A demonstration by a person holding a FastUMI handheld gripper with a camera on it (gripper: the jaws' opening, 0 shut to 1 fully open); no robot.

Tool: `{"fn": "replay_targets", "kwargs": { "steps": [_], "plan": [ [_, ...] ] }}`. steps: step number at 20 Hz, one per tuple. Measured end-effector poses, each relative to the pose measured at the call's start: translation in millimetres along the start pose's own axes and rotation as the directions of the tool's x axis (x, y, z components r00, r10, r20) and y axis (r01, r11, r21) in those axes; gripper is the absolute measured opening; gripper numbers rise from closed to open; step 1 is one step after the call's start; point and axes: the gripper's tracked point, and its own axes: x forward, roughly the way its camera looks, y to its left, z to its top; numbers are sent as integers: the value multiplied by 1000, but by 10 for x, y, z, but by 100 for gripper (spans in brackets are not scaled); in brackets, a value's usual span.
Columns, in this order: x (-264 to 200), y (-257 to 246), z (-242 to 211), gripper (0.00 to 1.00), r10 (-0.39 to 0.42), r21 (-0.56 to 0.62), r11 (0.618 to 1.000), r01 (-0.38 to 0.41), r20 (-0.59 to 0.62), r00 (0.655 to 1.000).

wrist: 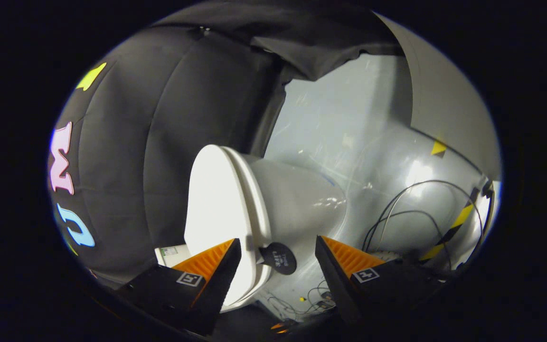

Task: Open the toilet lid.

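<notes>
While the tool (pixel 278 249) gapes empty, round tab (pixel 278 258) between its fingers, toilet lid (pixel 214 204) beyond, cables (pixel 411 213) beside

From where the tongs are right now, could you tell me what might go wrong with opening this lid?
1. The tongs are open around the small round tab on the edge of the toilet lid; the tab offers little to grip, so it may slip out when they close.
2. Loose cables lie on the floor beyond the toilet and could snag a wide swing.
</notes>
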Motion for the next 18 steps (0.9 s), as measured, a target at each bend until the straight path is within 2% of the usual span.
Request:
{"fn": "replay_targets", "kwargs": {
  "steps": [2, 4, 5, 6, 8, 10, 12, 14, 15, 16, 18],
  "plan": [
    [20, 110, -38, 96, 34, -7, 999, -34, -12, 999],
    [41, 128, -63, 85, 31, -36, 999, -32, -18, 999],
    [25, 96, -88, 85, 19, -59, 998, -21, -33, 999],
    [-17, 0, -88, 73, 1, -58, 998, -3, -31, 1000],
    [-12, 4, -33, 50, 27, 36, 999, -25, -52, 998],
    [46, -2, -130, 50, 70, 89, 994, -61, -105, 992],
    [99, -12, -251, 50, 93, 93, 992, -80, -152, 984],
    [118, -4, -240, 50, 90, 60, 995, -83, -142, 986],
    [-29, -88, -138, 50, 70, 49, 997, -64, -140, 988],
    [378, -121, -290, 14, 81, 77, 995, -71, -142, 987],
    [142, -73, -211, 14, 111, 98, 991, -96, -154, 982]
  ]
}}
